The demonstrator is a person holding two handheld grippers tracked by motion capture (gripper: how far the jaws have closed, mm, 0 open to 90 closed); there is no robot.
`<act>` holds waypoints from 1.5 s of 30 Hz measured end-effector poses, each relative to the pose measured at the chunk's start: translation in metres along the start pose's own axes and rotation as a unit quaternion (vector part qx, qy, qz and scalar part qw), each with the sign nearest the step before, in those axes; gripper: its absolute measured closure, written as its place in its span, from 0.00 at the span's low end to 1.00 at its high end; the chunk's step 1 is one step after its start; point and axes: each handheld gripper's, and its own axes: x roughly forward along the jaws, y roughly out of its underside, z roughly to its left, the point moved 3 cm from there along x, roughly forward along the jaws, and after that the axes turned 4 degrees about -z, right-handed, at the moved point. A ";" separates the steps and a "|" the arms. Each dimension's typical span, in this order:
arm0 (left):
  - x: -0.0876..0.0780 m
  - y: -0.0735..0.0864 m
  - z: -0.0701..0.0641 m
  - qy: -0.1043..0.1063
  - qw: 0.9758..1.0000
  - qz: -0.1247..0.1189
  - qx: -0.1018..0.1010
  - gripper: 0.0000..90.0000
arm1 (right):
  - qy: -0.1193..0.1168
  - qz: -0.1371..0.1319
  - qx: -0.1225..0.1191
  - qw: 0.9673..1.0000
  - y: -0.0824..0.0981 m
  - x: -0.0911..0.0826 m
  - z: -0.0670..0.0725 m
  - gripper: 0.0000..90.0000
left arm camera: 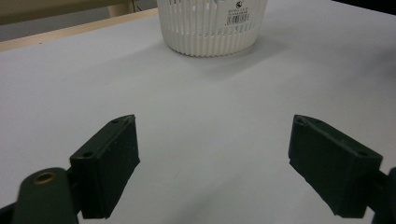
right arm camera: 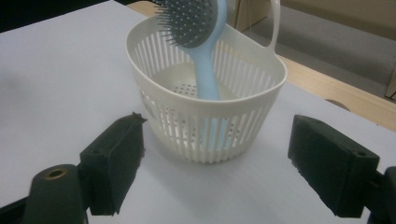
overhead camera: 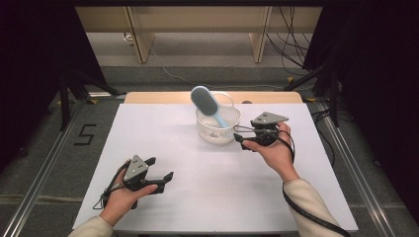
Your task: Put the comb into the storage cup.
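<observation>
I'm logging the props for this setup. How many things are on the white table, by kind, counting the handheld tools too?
Basket: 1, white, slotted
Hairbrush: 1, light blue, standing in the basket
Left tool: 1, jaws open
Right tool: 1, jaws open, beside the basket
Total: 4

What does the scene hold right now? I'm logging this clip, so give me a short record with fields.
surface: white table
container: white slatted basket, upright, near the table's far edge
contents: light blue hairbrush, handle down in the basket, bristle head sticking out above the rim
left tool: open, holding nothing, over the near left of the table
right tool: open, holding nothing, just right of the basket, pointed at it
contact: neither tool touches basket or brush
</observation>
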 end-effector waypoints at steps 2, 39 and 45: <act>0.000 0.000 0.000 0.000 1.000 0.000 -0.001 0.17 | 0.000 0.002 0.002 1.000 0.002 -0.002 -0.001 0.21; 0.000 0.000 0.000 -0.001 1.000 0.000 0.001 0.17 | 0.004 0.014 0.010 1.000 0.033 -0.035 -0.008 0.20; 0.000 0.000 0.000 -0.001 1.000 0.000 0.001 0.17 | 0.005 0.018 0.011 1.000 0.040 -0.042 -0.008 0.20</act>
